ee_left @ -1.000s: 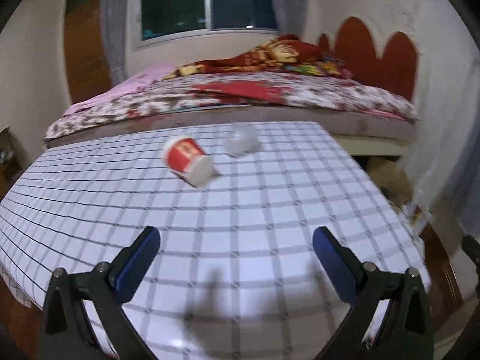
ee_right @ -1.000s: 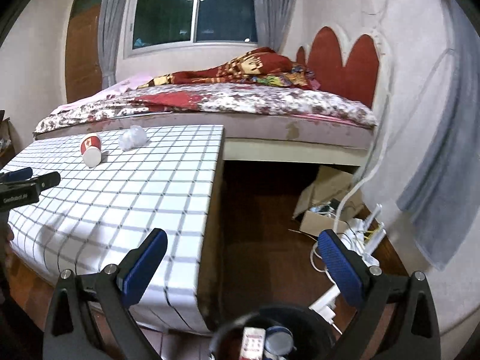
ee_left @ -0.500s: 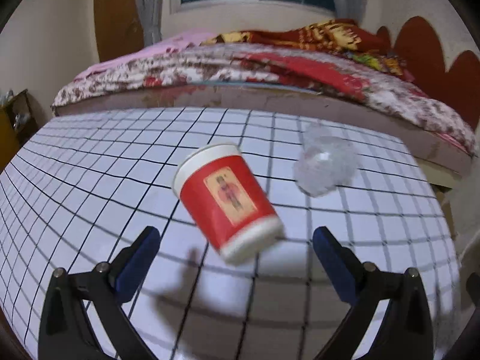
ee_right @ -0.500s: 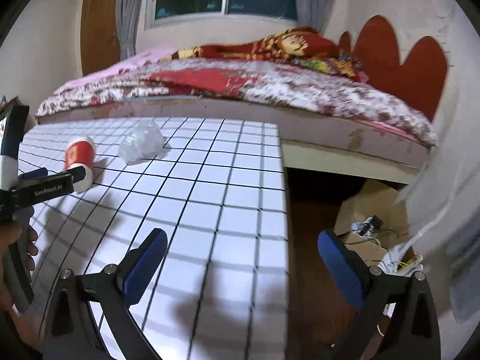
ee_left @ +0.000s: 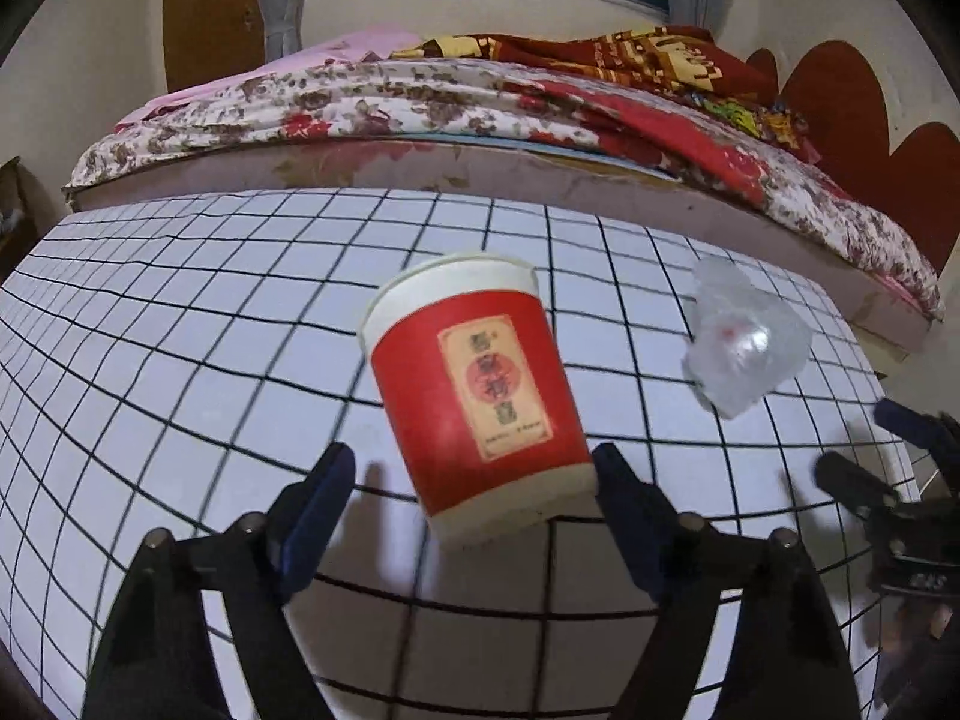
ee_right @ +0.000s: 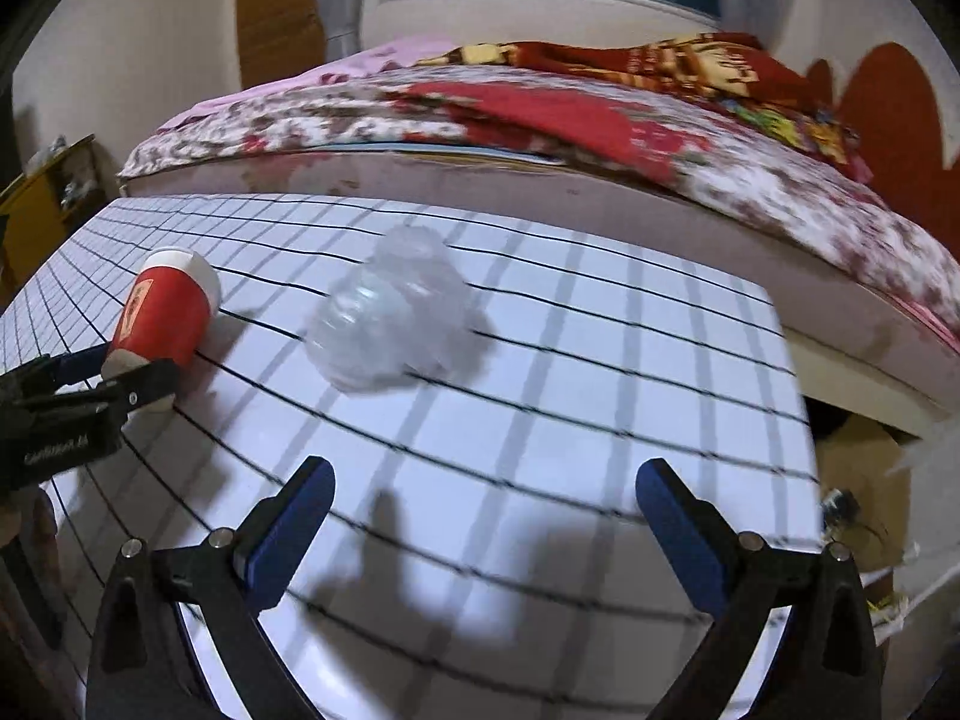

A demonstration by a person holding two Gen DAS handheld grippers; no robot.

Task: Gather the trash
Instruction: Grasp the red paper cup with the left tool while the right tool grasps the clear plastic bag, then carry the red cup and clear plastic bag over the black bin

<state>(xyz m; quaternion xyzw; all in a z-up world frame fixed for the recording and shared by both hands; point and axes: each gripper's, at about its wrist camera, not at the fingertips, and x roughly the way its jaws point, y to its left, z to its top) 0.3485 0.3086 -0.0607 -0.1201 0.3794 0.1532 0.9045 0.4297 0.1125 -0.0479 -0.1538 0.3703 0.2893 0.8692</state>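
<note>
A red paper cup (ee_left: 480,396) with a white rim lies on its side on the checked tablecloth (ee_left: 180,324). My left gripper (ee_left: 474,504) is open, its fingers on either side of the cup's base; whether they touch it is unclear. A crumpled clear plastic piece (ee_left: 744,342) lies to the cup's right. In the right wrist view the plastic piece (ee_right: 390,318) lies ahead of my open, empty right gripper (ee_right: 486,516), and the cup (ee_right: 165,312) and left gripper (ee_right: 114,378) show at the left.
A bed (ee_left: 480,102) with a floral cover and a red blanket stands just behind the table. The table's right edge (ee_right: 798,420) drops to the floor, where a cardboard box (ee_right: 864,480) and cables lie. The right gripper (ee_left: 888,468) shows at the left wrist view's right side.
Both grippers have moved forward over the table. The left one has closed in until its fingers flank the cup. The right one has swung left towards the plastic piece.
</note>
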